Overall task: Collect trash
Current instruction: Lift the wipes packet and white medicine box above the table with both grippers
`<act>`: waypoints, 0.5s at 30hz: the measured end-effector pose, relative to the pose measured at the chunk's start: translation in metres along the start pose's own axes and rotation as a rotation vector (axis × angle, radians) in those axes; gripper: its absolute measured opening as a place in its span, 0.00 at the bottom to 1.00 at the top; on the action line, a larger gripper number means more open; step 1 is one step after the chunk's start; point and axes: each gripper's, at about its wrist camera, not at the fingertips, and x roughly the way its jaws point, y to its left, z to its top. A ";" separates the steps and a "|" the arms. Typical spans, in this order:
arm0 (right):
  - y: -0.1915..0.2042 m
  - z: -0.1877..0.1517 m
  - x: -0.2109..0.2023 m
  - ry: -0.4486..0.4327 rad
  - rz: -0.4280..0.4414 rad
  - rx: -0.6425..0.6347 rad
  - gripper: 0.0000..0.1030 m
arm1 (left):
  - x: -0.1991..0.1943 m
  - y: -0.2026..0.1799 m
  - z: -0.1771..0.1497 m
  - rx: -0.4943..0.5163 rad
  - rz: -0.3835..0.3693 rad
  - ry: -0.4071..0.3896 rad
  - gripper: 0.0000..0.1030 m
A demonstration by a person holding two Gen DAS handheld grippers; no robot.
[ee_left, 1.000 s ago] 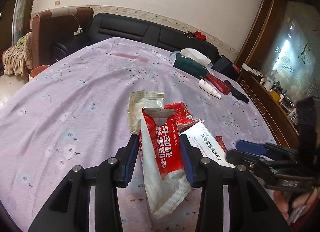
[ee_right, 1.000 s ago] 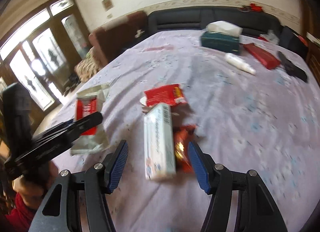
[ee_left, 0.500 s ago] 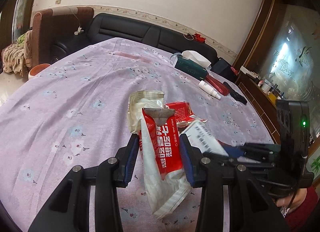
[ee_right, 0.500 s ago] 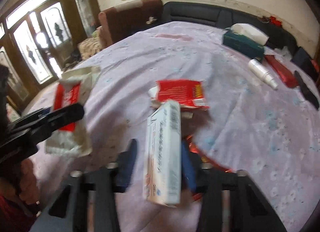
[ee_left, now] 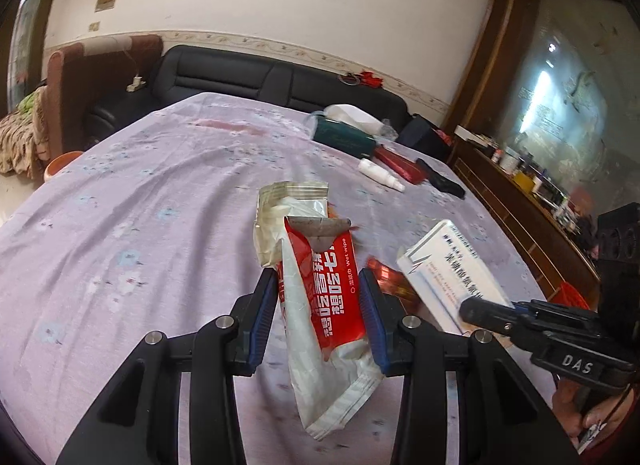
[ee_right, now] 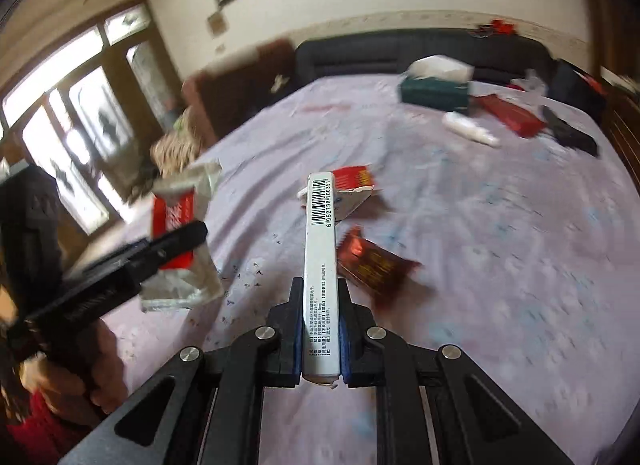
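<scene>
My left gripper is shut on a red-and-white wet wipe packet, with a silvery pouch sticking up behind it. My right gripper is closing its jaws on a slim white medicine box; the pads press both flat sides and the box stands on edge above the table. That box also shows at the right of the left wrist view. A red wrapper and a dark red shiny wrapper lie on the purple tablecloth beyond the box.
At the far right of the table are a green tissue box, a white bottle, a red box and a black remote. A black sofa lines the far edge. A wooden sideboard runs along the right.
The right gripper's jaws came together on the white box and raised it off the cloth, turned on edge. The left gripper kept its packet and shifted slightly.
</scene>
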 end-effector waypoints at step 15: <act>-0.068 -0.070 -0.070 -0.182 -0.187 0.133 0.14 | 0.025 -0.128 -0.063 0.213 -0.085 0.018 0.39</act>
